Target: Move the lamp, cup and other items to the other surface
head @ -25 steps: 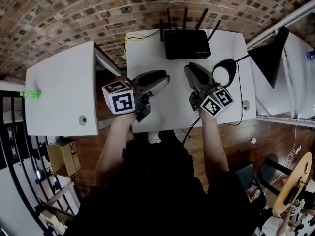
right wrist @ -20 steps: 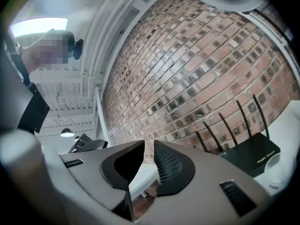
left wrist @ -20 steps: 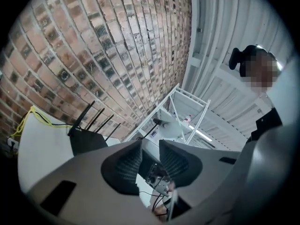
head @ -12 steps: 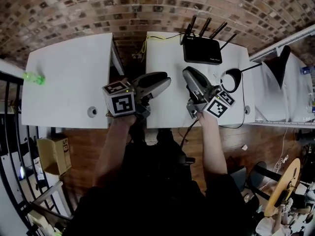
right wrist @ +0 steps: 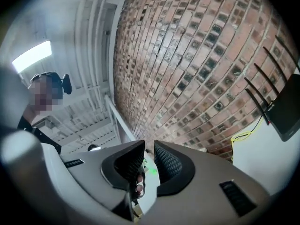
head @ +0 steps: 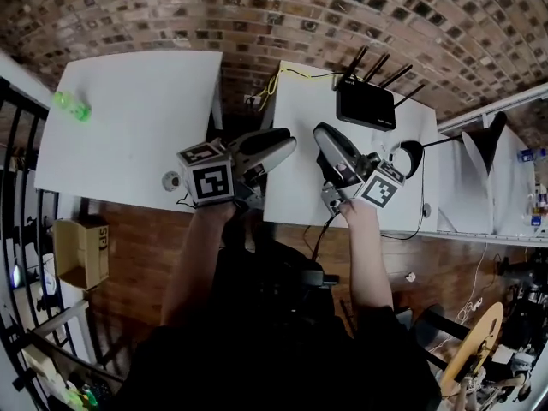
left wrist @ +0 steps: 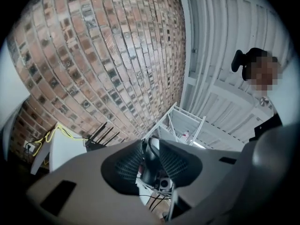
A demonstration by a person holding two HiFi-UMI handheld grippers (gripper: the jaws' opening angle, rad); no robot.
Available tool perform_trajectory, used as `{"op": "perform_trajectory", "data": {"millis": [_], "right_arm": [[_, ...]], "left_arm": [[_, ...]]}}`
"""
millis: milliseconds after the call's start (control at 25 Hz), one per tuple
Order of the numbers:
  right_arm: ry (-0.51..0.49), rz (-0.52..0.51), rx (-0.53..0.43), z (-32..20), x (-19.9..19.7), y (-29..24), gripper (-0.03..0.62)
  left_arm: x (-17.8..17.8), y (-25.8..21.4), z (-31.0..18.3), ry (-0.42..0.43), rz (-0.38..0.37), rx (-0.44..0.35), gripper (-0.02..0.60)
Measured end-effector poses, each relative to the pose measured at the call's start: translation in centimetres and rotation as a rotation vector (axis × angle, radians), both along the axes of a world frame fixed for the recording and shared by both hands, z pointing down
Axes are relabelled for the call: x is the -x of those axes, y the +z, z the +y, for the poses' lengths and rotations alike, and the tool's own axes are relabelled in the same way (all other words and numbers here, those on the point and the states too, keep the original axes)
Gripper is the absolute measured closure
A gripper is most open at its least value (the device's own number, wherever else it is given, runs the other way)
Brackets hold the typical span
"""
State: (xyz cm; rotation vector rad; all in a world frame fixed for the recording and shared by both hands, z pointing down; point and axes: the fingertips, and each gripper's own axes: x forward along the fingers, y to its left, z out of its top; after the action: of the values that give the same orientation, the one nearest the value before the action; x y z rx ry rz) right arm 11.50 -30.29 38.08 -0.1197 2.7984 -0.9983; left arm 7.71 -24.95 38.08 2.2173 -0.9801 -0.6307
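Note:
The black lamp [head: 410, 156] stands at the right end of the right white table [head: 300, 92]. A small green cup [head: 73, 105] sits at the far left corner of the left white table [head: 128, 118]. My left gripper [head: 288, 142] hovers by the gap between the tables and points right. Its jaws are a narrow slit apart with nothing held [left wrist: 151, 161]; the lamp shows far off through the gap. My right gripper [head: 319, 132] hovers over the right table's front, jaws slightly apart and empty [right wrist: 149, 161].
A black router [head: 366, 101] with antennas stands at the back of the right table, with a yellow cable [head: 278, 84] behind it. White shelving [head: 497, 169] is on the right. A black railing runs along the left, and a cardboard box [head: 81, 251] sits on the floor.
Both grippers have travelled left, away from the lamp, towards the gap between the tables. More of the left table is in view. The right gripper has rolled.

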Motion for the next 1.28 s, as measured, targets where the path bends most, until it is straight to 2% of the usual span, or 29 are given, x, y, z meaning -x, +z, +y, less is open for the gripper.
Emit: {"op": "perform_trajectory", "data": {"millis": [120, 480, 720, 840, 1080, 1280], "right_arm": [[-0.071, -0.023, 0.001, 0.5, 1.3, -0.4, 0.508], [-0.300, -0.127, 0.089, 2.7, 5.0, -0.6, 0.508], [-0.445, -0.145, 0.105, 6.0, 7.0, -0.5, 0.508], [-0.490, -0.136, 0.084, 7.2, 7.9, -0.4, 0.508], [-0.589, -0.156, 0.114, 10.7, 10.6, -1.2, 0.508], [-0.630, -0.136, 0.084, 13.6, 13.8, -0.8, 0.508]], "left_arm": [[1.0, -0.2, 0.6, -0.061, -0.014, -0.003, 0.431], [4.0, 0.1, 3.4, -0.278, -0.060, 0.023, 0.431], [4.9, 0.3, 6.3, -0.407, -0.084, 0.036, 0.431], [5.4, 0.2, 8.0, -0.466, -0.093, 0.042, 0.431], [7.4, -0.5, 11.2, -0.551, -0.108, 0.041, 0.431], [10.4, -0.4, 14.7, -0.616, -0.100, 0.034, 0.431]]}}
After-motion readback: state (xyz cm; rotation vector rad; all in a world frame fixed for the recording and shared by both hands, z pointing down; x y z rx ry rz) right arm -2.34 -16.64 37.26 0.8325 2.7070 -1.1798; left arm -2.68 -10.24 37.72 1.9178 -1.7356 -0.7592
